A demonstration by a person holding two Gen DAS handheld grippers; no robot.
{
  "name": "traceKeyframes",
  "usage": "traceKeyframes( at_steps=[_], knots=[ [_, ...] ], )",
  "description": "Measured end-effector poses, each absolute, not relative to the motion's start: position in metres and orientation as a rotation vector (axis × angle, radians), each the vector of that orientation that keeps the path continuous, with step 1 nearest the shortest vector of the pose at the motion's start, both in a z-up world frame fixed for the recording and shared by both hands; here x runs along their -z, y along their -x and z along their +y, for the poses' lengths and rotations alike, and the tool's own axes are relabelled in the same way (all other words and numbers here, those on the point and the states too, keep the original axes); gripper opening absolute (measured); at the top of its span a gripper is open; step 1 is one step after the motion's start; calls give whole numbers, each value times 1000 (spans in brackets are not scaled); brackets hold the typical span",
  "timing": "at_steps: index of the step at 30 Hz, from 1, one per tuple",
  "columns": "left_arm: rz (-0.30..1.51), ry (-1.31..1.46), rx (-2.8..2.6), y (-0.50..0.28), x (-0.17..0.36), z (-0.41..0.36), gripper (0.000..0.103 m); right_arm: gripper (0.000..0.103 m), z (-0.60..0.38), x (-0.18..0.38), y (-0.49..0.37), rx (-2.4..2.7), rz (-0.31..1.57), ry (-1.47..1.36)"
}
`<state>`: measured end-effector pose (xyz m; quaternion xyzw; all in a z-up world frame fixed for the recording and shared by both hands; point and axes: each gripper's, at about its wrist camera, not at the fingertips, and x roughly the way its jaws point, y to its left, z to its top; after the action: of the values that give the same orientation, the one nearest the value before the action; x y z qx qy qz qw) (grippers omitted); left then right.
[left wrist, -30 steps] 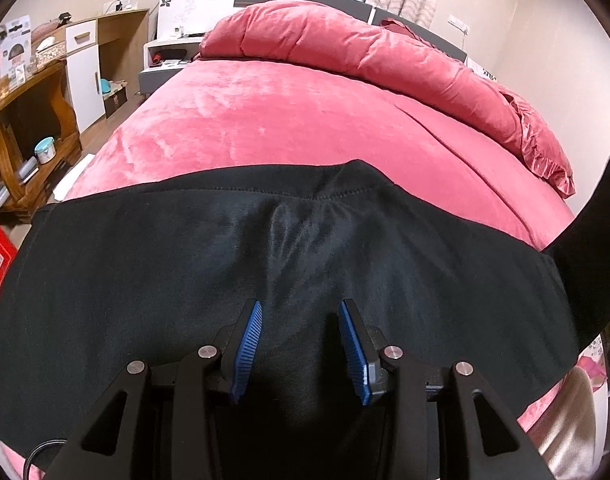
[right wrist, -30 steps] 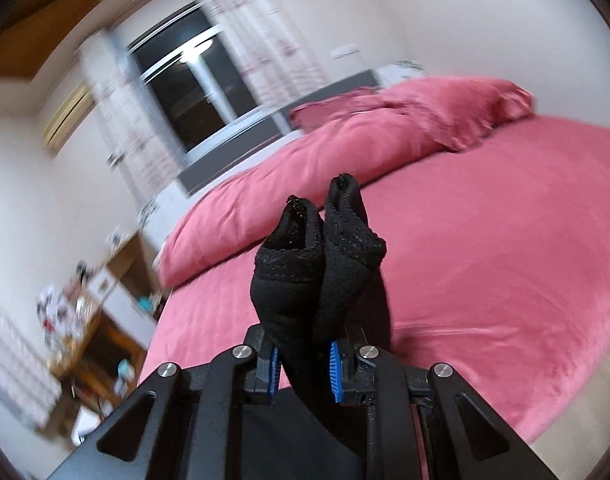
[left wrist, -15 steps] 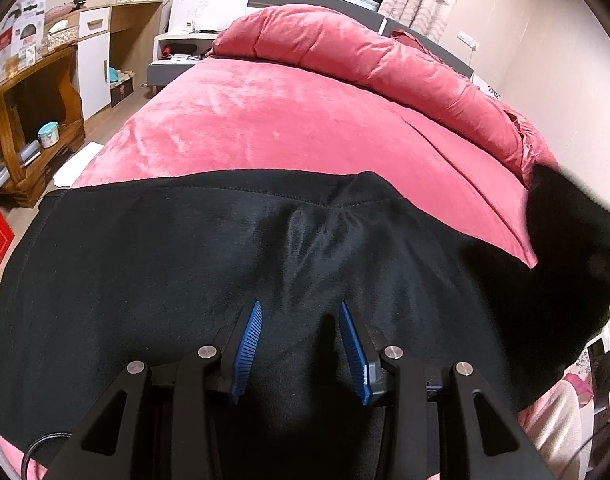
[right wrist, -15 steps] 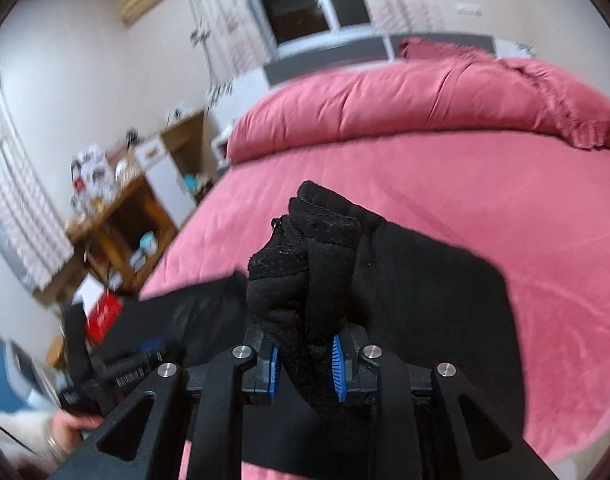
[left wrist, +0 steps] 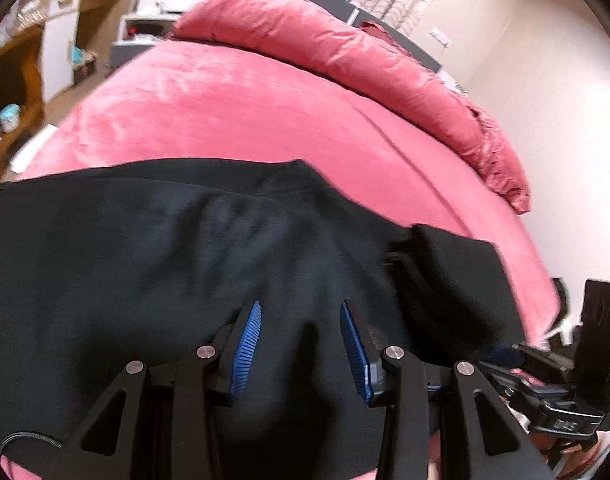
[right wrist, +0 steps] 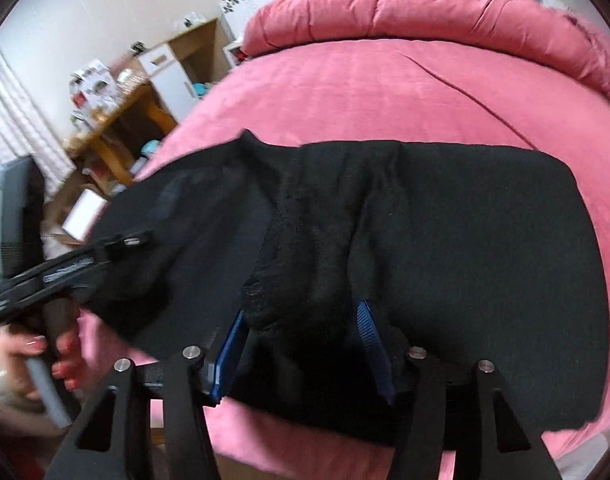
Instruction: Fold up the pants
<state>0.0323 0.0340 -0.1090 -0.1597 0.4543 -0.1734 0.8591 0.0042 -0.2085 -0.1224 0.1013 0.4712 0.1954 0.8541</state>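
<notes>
Black pants lie spread across the near edge of the pink bed, also in the right wrist view. My left gripper is open, its blue pads just above the cloth, holding nothing. My right gripper has its jaws apart, with a bunched fold of the pants lying loose between the pads. The folded-over layer rests on top of the pants at the right. The left gripper also shows at the left of the right wrist view, and the right tool at the lower right of the left wrist view.
The pink bed stretches ahead with a rolled pink duvet along its far side. Wooden shelves and a white cabinet stand on the left by the wall. A hand grips the left tool.
The right gripper carried the pant end across to the left and down onto the pants, then opened its jaws. The left gripper stayed open over the cloth.
</notes>
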Motion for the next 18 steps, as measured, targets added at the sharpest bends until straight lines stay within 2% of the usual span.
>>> traceKeyframes(
  at_steps=[4, 7, 8, 9, 11, 14, 15, 16, 18],
  knots=[
    [954, 375, 456, -42, 99, 11, 58, 56, -255, 94, 6, -405, 843, -356],
    [1014, 424, 510, -59, 102, -12, 61, 55, -300, 90, 1, -214, 779, -377],
    [1040, 445, 523, -65, 104, -20, 61, 47, -309, 93, -3, -164, 789, -368],
    [1065, 463, 532, -71, 106, -29, 62, 35, -322, 97, -9, -118, 798, -362],
    [1132, 427, 545, -82, 117, -52, 62, 29, -340, 106, -22, -57, 807, -369],
    [1160, 332, 504, -86, 130, -73, 55, 26, -345, 119, -39, -36, 810, -362],
    [1141, 317, 498, -84, 129, -76, 45, 26, -345, 125, -45, -19, 822, -353],
    [1125, 311, 518, -81, 128, -78, 23, 26, -348, 126, -50, -10, 831, -350],
    [1113, 261, 552, -74, 119, -83, 13, 23, -345, 139, -58, 14, 863, -342]
  ],
)
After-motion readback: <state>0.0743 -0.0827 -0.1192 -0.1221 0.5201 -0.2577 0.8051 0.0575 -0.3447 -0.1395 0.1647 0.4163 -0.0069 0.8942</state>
